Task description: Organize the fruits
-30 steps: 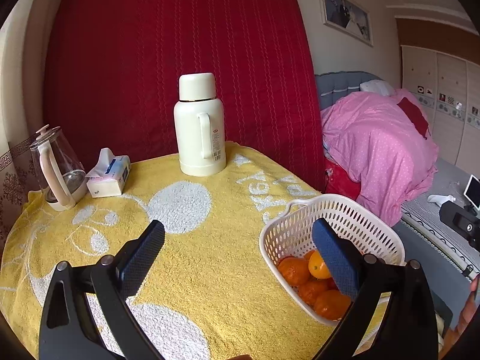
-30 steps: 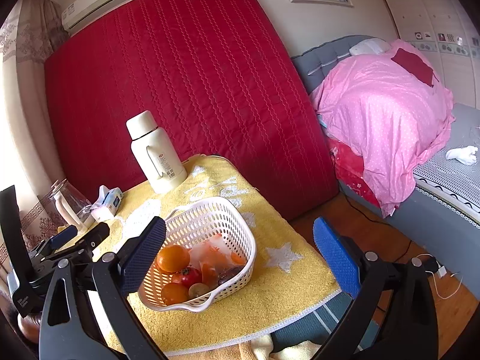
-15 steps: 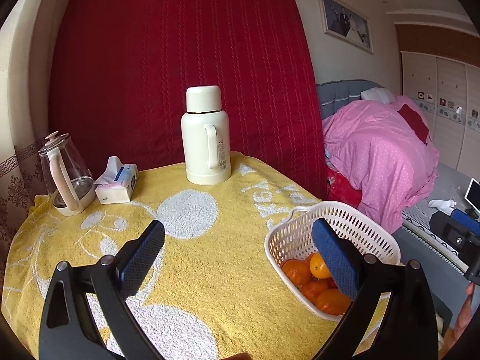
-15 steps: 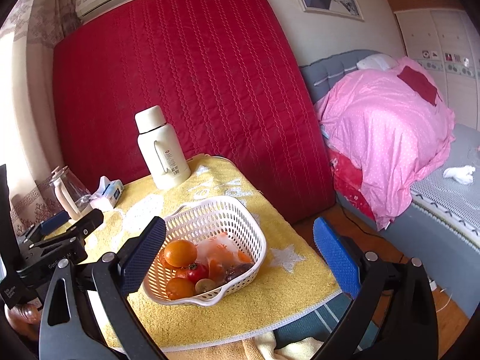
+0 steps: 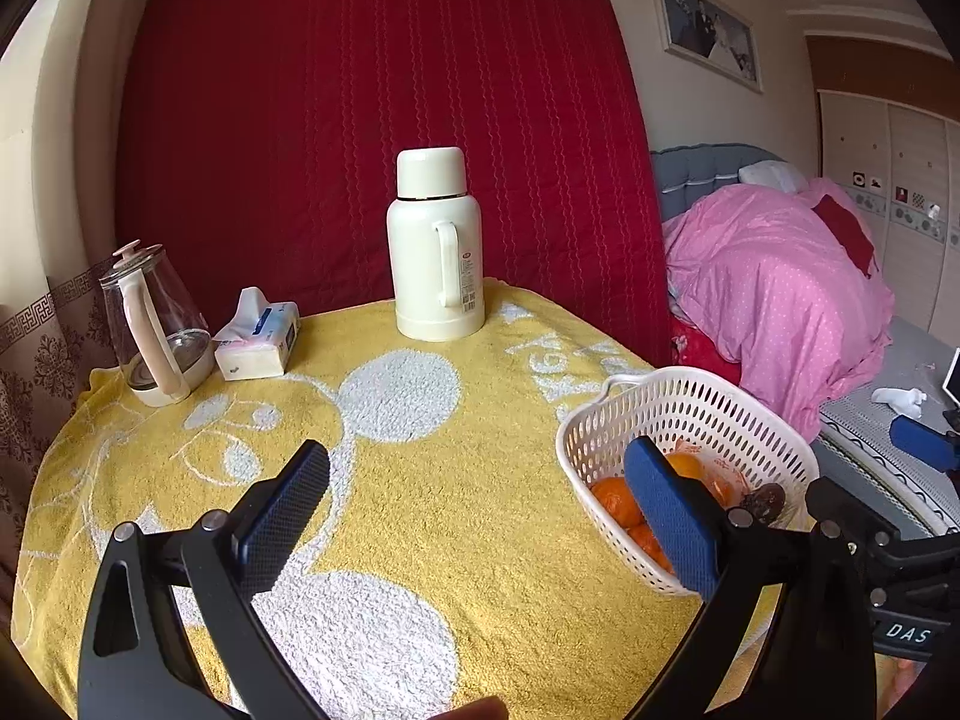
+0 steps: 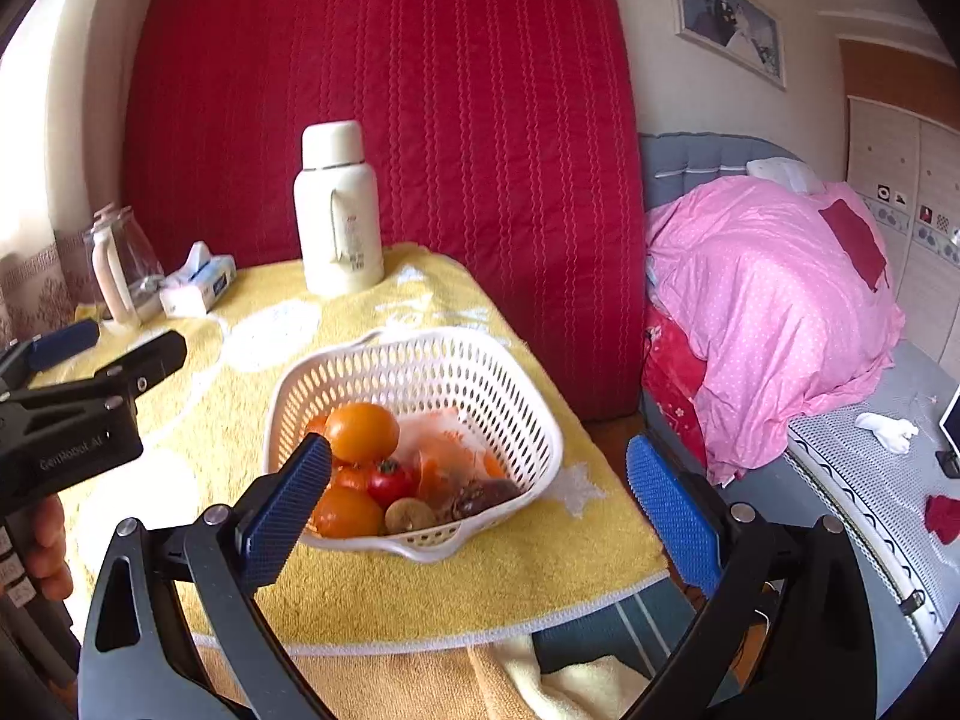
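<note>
A white plastic basket (image 6: pixel 420 366) sits on the yellow towel-covered table (image 6: pixel 372 588) near its right edge. It holds oranges (image 6: pixel 362 432), a red tomato (image 6: pixel 390 480), a kiwi (image 6: pixel 410 515), a dark fruit and a clear bag. My right gripper (image 6: pixel 477 510) hangs open just in front of the basket, holding nothing. In the left wrist view the basket (image 5: pixel 690 402) lies at the right, behind my right fingertip. My left gripper (image 5: pixel 477 510) is open and empty above the table's middle.
A cream thermos (image 5: pixel 435 252) stands at the table's back. A glass kettle (image 5: pixel 150 330) and a tissue pack (image 5: pixel 258 342) sit at the back left. A red mattress (image 5: pixel 372 120) leans behind the table. A bed with pink bedding (image 6: pixel 768 300) is to the right.
Both grippers dropped lower and nearer the table. The right one swung left, so the basket now sits centred between its fingers. Both stayed open.
</note>
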{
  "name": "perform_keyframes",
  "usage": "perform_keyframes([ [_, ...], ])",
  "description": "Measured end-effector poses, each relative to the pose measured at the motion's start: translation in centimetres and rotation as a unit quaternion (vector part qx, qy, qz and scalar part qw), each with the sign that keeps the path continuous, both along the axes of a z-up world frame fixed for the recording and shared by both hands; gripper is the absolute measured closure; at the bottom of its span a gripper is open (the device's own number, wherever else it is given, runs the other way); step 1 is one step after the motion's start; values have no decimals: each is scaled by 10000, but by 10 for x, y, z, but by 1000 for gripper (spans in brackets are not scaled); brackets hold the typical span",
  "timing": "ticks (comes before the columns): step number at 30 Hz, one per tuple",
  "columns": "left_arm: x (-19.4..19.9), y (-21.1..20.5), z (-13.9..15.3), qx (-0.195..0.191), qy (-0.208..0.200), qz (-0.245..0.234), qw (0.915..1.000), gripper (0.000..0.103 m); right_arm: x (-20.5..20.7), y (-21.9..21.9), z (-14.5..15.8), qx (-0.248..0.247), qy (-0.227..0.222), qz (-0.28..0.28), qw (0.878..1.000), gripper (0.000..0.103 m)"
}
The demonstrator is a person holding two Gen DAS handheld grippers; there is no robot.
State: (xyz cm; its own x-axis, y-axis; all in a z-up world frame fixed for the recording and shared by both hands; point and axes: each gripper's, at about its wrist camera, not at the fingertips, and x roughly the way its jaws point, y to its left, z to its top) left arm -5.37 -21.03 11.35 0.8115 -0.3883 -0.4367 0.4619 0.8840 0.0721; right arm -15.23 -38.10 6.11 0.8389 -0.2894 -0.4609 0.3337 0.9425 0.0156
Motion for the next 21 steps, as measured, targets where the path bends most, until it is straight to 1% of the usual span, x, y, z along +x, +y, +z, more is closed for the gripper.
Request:
perform_keyframes([
  [3, -3, 0, -3, 120, -82, 69, 9999, 5, 5, 6, -5, -70, 99, 72, 9999, 3],
  [6, -5, -2, -4, 163, -91, 17, 9998, 5, 7, 11, -9, -159, 167, 111, 9997, 3],
  [11, -5, -3, -5, 177, -77, -8, 9998, 5, 8, 12, -14, -156, 223, 134, 9995, 3],
  [16, -2, -3, -8, 152, 30, -14, 9999, 5, 12, 14, -18, -153, 290, 189, 9993, 3],
  [21, -2, -6, -11, 210, 19, -37, 9998, 5, 15, 21, -24, -270, 392, 280, 9985, 3],
])
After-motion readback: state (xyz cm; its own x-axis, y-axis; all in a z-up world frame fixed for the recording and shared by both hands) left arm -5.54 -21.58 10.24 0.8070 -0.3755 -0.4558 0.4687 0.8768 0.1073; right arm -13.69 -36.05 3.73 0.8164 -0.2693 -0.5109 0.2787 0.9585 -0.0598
